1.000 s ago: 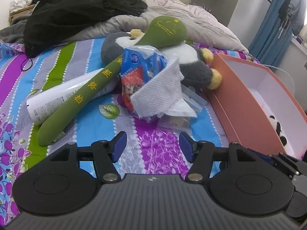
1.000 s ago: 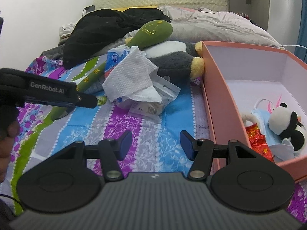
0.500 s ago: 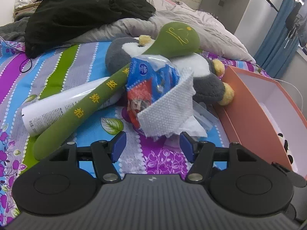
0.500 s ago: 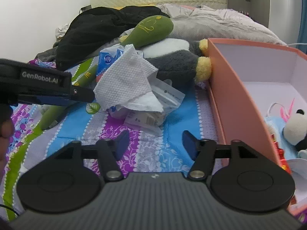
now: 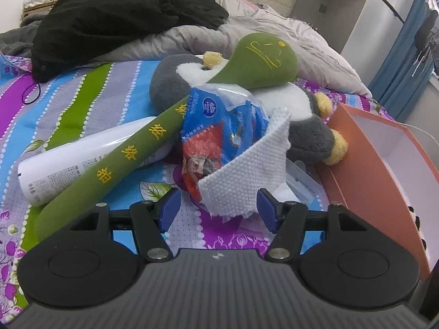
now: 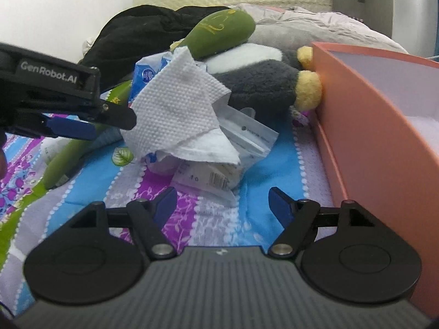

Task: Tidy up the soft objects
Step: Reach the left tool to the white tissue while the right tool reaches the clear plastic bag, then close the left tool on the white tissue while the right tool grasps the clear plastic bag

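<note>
Bed (image 5: pixel 68 104), striped floral sheet, carries everything; largest first. Black garment (image 5: pixel 123 16) heaped far beyond the left hand-held gripper (image 5: pixel 216 205); in the right wrist view it is only a dark mass behind the pile. Orange box (image 6: pixel 365 126) lies to the right of both grippers: the right view shows its outer wall close up, with the floor of the box cut off by the frame edge, while the left view shows a white inside wall and a few dark spots at the bottom edge, too cut off to identify. Grey-and-white plush penguin (image 5: pixel 301 126) lies ahead, one yellow foot touching the box wall in the right view; its head is partly hidden under the green plush bat (image 5: pixel 137 159), which lies across it. White tube (image 5: pixel 71 164) under the bat shows only in the left view. Blue tissue pack (image 5: pixel 219 126) ahead of the left gripper, half covered by the white paper towel (image 6: pixel 178 115); clear zip bags (image 6: pixel 247 137) beneath show plainly only in the right view, print unreadable. Left gripper: jaws spread, towel's lower edge between the pads, contact not evident. Right hand-held gripper (image 6: pixel 219 205): jaws have just been opening, spread, only sheet between them, pile just ahead. Left gripper's arm enters the right view from the left, tips at the towel.
</note>
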